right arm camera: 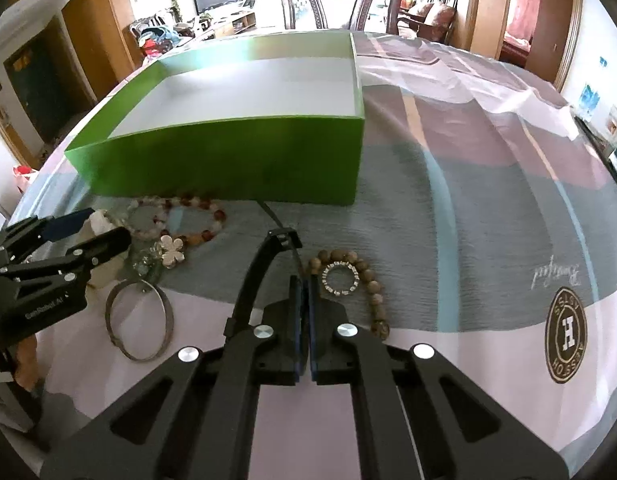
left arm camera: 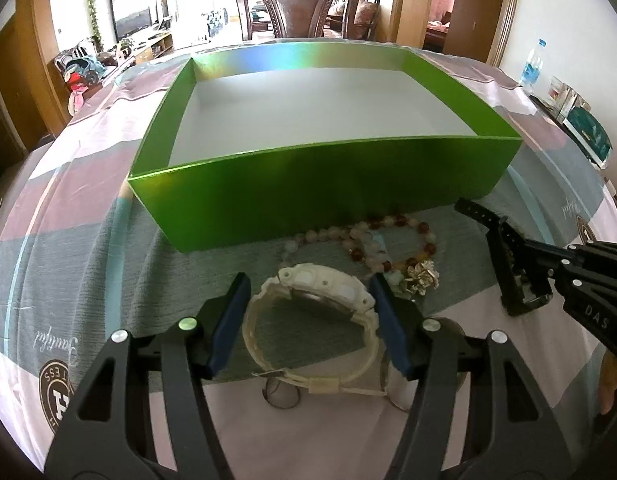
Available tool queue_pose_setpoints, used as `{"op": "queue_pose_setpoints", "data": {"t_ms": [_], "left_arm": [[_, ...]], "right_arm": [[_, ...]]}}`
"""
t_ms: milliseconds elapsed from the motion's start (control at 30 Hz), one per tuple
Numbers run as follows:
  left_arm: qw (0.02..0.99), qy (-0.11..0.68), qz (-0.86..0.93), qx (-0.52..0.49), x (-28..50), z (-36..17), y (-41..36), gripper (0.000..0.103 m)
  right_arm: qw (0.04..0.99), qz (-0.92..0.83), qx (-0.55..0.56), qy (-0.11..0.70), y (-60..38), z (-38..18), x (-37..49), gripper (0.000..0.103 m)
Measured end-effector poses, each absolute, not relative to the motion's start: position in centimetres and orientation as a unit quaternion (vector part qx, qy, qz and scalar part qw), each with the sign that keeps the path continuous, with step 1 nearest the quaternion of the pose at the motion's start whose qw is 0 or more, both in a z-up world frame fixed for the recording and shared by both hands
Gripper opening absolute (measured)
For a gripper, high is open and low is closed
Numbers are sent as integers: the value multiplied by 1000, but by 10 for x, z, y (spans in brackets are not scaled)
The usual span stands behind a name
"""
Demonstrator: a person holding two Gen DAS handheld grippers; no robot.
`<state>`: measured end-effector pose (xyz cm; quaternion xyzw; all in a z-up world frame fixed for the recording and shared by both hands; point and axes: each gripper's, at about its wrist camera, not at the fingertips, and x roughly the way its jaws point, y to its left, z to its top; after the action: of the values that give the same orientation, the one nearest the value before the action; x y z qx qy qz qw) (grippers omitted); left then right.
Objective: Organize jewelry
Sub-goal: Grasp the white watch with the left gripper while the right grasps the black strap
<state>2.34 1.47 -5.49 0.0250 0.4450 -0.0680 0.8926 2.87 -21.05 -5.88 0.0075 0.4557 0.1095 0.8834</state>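
Both watches are being picked at once; nothing is in the box (left arm camera: 308, 184) yet, its white floor is bare.

White watch (left arm camera: 320, 300) lies on the worktop (left arm camera: 88, 208) just in front of the box, strap looped toward the camera. Left tool (left arm camera: 308, 312) straddles its case: blue pads (left arm camera: 228, 320) sit on either side, very near or just touching. Can't confirm a firm pinch, so I read it as not yet clamped.

Black watch (right arm camera: 264, 268) sits right of it. Right tool (right arm camera: 302, 320) is clenched, pads nearly together, pinching the watch at its body, as the left view shows more plainly; the strap arcs up and away toward the box.

Around them: two pale and red bead bracelets (left arm camera: 372, 240) against the box's front wall, a flower charm (right arm camera: 172, 250), a metal bangle (right arm camera: 142, 320), a brown bead bracelet (right arm camera: 368, 280) with a small crystal ring (right arm camera: 340, 278) inside it.

Next, as I judge it:
- left: finish closing on the white case, check for slip
- both: lift clear of the beads, since the loose strands could snag
- carry over the front wall, lower, release on the box floor
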Motion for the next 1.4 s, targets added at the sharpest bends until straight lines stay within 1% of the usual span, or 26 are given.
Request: {"op": "queue_pose_setpoints", "data": {"t_ms": [100,200,300,500,767,867,967,1067,1133,1200,1267,1400], "left_arm": [[890,451,-67,25,27,-56,13,62],[889,453,-66,27,31,-57,10,61],[891,449,-73,22,30,-55,10,60],[903,425,-64,26,25,-47,9,60],[907,417,-63,19,24,-36,13,60],[909,408,-81,6,16,-15,20,60],[924,376,-67,22,17,16,26,60],[942,331,-39,28,33,48,37,60],[947,320,-24,28,49,56,40,60],[942,334,-21,26,74,55,41,60],[933,360,-23,10,98,42,43,60],[920,391,-20,1,124,17,39,61]], "right_arm": [[882,111,2,458,-209,-60,30,17],[875,125,0,468,-205,-65,30,17],[875,127,2,467,-207,-66,34,9],[885,129,30,447,-217,-57,33,9],[890,127,2,438,-207,-51,28,9],[887,151,-6,437,-203,-35,21,9],[893,153,-27,421,-202,-11,22,9],[912,142,-31,382,-204,22,35,9],[925,134,-22,356,-203,39,54,9],[926,131,-20,354,-198,43,79,9],[920,134,-5,368,-194,37,104,9],[898,145,10,415,-183,11,143,9]]}}
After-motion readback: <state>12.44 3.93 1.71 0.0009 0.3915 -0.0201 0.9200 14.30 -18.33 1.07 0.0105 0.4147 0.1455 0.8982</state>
